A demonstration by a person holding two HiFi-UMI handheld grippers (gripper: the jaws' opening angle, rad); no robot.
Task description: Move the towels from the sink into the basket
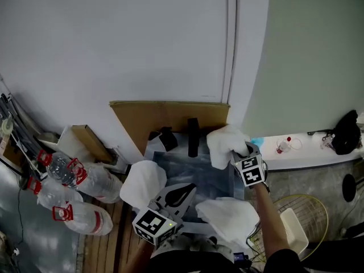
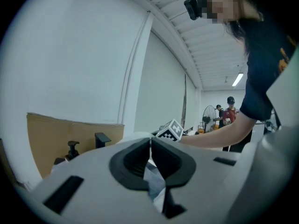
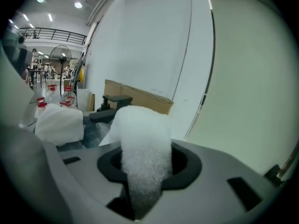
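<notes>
Where right hand-held gripper point(image 3: 145, 167) pinches, towel point(image 3: 140, 125) points wallward.

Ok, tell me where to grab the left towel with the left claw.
Probably the raised top of the left towel, taken from above on its right side, where the left claw is. The towel is bunched in a mound at the left edge of the sink, so its crest offers loose cloth to pinch. The claw is shut, so open it first.
</notes>
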